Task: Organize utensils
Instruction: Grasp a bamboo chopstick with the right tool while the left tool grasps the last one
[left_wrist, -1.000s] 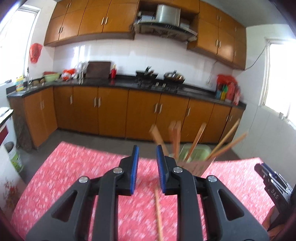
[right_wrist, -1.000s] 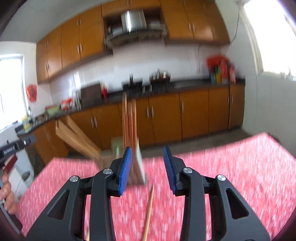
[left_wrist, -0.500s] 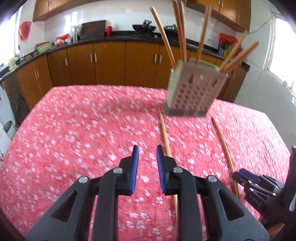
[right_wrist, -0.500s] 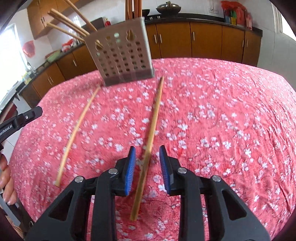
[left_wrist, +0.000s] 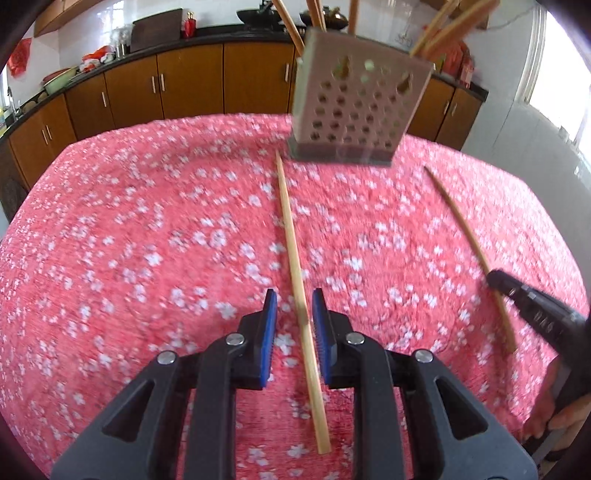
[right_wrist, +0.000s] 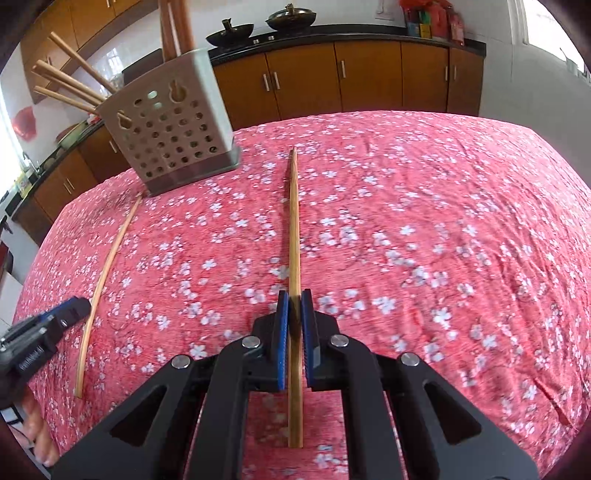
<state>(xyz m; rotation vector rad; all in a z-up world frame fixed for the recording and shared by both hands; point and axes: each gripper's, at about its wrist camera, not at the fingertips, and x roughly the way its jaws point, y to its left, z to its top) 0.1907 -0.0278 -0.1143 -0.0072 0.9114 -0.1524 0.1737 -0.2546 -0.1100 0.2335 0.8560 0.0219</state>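
Two wooden chopsticks lie on the red flowered tablecloth in front of a perforated grey utensil holder (left_wrist: 354, 107) that has several chopsticks standing in it. My left gripper (left_wrist: 294, 306) is open and straddles the left chopstick (left_wrist: 295, 251), pads not touching it. My right gripper (right_wrist: 294, 308) is shut on the right chopstick (right_wrist: 293, 229), near its near end. The holder (right_wrist: 170, 133) and the left chopstick (right_wrist: 107, 266) also show in the right wrist view. The right chopstick (left_wrist: 465, 240) and the right gripper's finger (left_wrist: 532, 310) show in the left wrist view.
The tablecloth (left_wrist: 147, 240) covers the whole table, whose far edge runs just behind the holder. Brown kitchen cabinets (left_wrist: 184, 81) and a dark counter stand beyond. The left gripper's finger (right_wrist: 55, 317) shows at the right wrist view's left edge.
Both grippers have dropped low toward the table. The left now straddles its chopstick. The right gripper's jaws have closed on its chopstick.
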